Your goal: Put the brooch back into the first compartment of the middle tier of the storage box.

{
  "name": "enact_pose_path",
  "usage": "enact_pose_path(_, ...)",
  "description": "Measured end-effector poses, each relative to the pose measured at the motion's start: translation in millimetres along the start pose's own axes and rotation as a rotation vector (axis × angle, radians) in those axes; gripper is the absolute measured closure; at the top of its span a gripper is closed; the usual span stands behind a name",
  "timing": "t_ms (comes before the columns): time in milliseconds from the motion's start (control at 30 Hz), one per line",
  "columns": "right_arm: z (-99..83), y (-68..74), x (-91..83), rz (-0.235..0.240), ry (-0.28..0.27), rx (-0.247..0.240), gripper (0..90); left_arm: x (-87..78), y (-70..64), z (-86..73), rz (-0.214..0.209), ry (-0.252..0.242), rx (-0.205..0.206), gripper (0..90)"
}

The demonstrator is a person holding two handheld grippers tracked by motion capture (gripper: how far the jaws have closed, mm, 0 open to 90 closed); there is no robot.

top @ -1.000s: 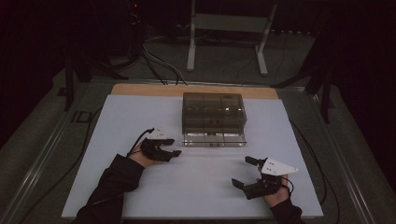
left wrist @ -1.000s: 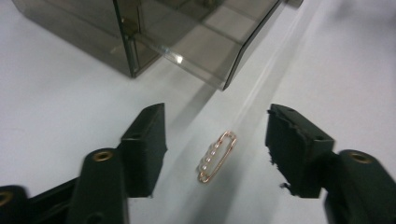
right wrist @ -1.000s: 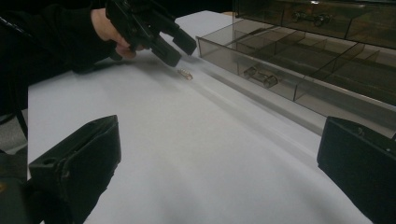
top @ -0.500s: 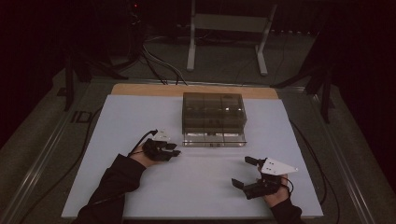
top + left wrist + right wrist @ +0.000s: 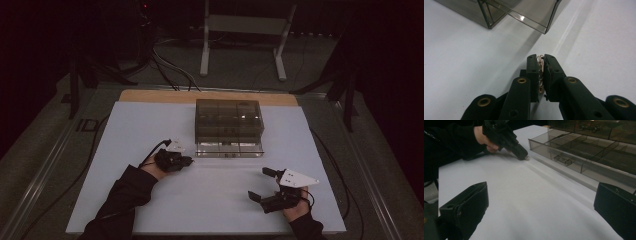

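The left hand-held gripper (image 5: 541, 65) pinches a small gold chain-like piece (image 5: 540, 72) just short of the open drawer (image 5: 229, 148) ahead, probably for sorting, while the right hand-held gripper (image 5: 261, 184) waits wide open.

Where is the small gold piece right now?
The small gold piece is pinched between the jaws of the left gripper, low over the white table, just off the front left corner of the smoky drawer box and its pulled-out drawer.
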State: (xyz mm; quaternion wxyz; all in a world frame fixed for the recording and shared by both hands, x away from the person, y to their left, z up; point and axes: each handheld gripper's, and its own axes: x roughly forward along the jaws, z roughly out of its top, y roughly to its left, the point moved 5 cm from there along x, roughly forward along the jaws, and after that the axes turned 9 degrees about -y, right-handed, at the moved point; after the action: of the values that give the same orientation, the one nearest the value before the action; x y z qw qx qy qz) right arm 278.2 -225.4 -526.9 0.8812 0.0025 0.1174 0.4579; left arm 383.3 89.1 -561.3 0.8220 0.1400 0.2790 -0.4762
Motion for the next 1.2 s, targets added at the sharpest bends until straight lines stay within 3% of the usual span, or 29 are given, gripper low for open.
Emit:
enact_pose_path(400, -0.3, 0.3, -0.2, -0.001, 0.004, -0.004, 0.0, -1.5, 1.3, 0.7, 0.021, 0.011, -0.033, 86.5)
enact_pose_path(733, 0.4, -0.2, 0.0, 0.0, -0.004, 0.001, 0.0, -9.0, 6.5, 2.6, 0.058, -0.007, -0.037, 86.6)
enact_pose_path(1200, 0.1, 0.3, 0.1, -0.001, 0.001, -0.006, 0.0, -20.2, 9.0, 8.5, 0.074, -0.023, -0.047, 87.4)
